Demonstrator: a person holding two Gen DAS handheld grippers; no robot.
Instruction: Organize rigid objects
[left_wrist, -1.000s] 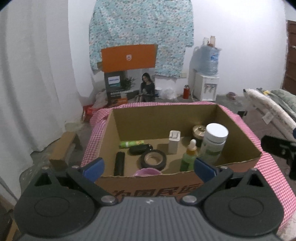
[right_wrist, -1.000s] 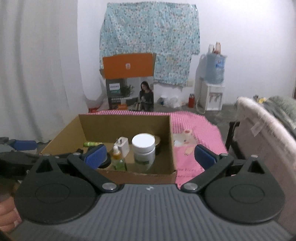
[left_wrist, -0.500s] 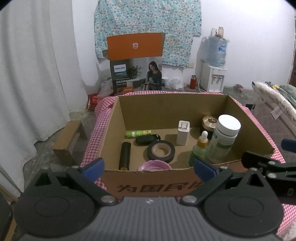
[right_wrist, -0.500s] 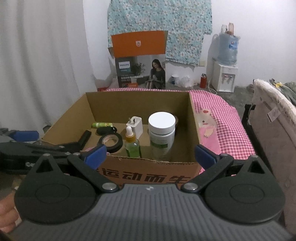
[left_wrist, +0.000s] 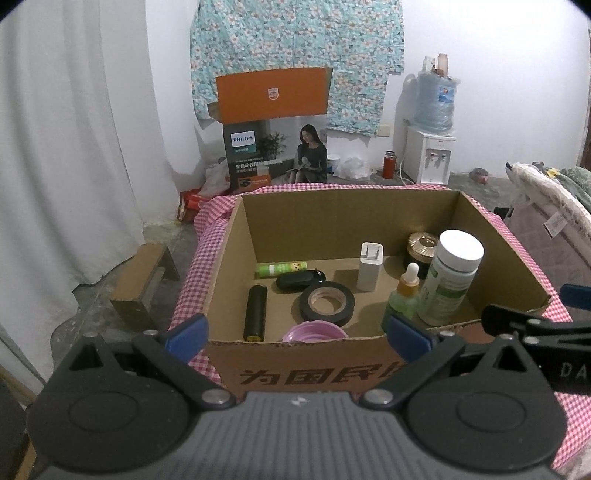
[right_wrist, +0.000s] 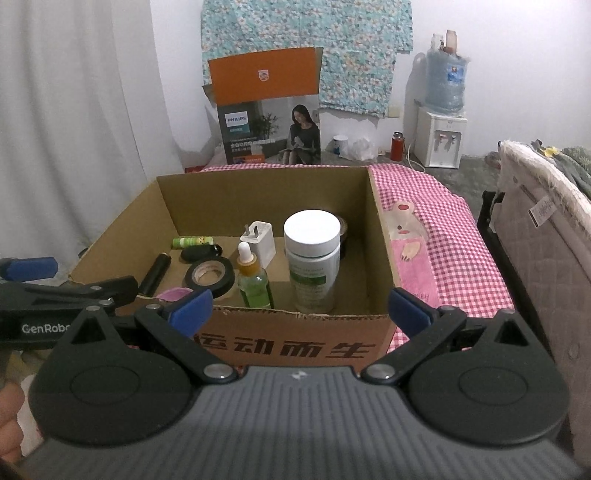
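An open cardboard box (left_wrist: 295, 373) (right_wrist: 280, 347) stands on a pink checked cloth. Inside it are a white-capped bottle (left_wrist: 448, 277) (right_wrist: 314, 266), a green dropper bottle (left_wrist: 404, 291) (right_wrist: 253, 280), a black tape roll (left_wrist: 327, 304) (right_wrist: 209, 275), a white charger (left_wrist: 370, 266), a black cylinder (left_wrist: 255, 312), a black oval case (left_wrist: 300, 279), a green tube (left_wrist: 281, 267), a gold-lidded jar (left_wrist: 423, 245) and a pink lid (left_wrist: 314, 332). My left gripper (left_wrist: 295, 334) is open and empty before the box's near wall. My right gripper (right_wrist: 301, 308) is open and empty at that wall too.
The pink checked cloth (right_wrist: 454, 236) covers the table to the right of the box. A Philips carton (left_wrist: 275, 129) stands on the floor behind. A water dispenser (left_wrist: 430, 147) is at the back right. A padded mattress edge (right_wrist: 546, 229) lies to the right.
Both grippers have risen and pulled back a little, so I look deeper into the box. The right gripper has come into the left wrist view at the right edge.
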